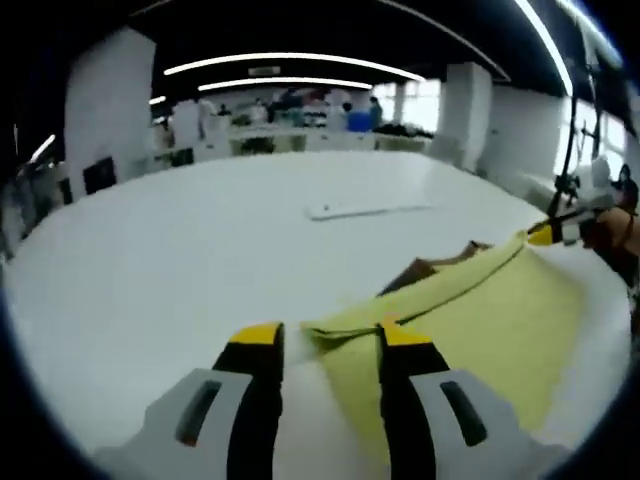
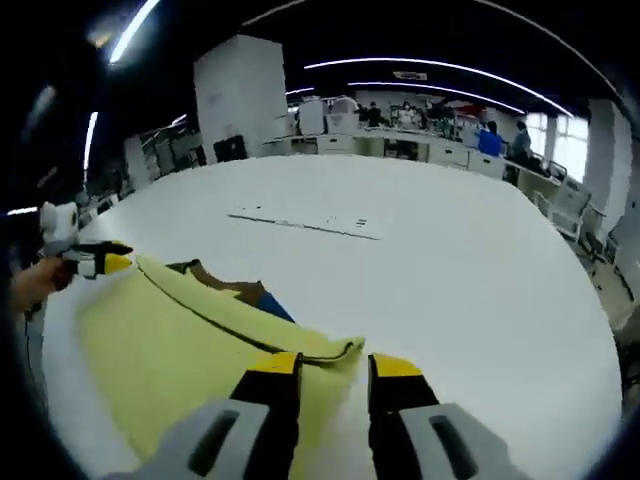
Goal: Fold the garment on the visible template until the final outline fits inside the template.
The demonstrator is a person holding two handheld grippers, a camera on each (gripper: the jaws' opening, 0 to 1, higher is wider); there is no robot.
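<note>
Two tools (image 1: 327, 340) (image 2: 334, 365) at yellow garment (image 1: 470, 310) corners

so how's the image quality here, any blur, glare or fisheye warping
Left gripper view: strong fisheye bend, the ceiling light strips curve into arcs; the yellow garment and left gripper look soft, the far room blurrier. Right gripper view: same curving, the white table is bright and nearly shadowless, the right gripper slightly blurred.

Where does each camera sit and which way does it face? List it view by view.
Left gripper view: rides the left gripper, looking along its jaws over the yellow garment on the white table; the right gripper enters at right.
Right gripper view: rides the right gripper, facing the same garment; the left gripper enters at left.
Shared: garment, table, both grippers.
</note>
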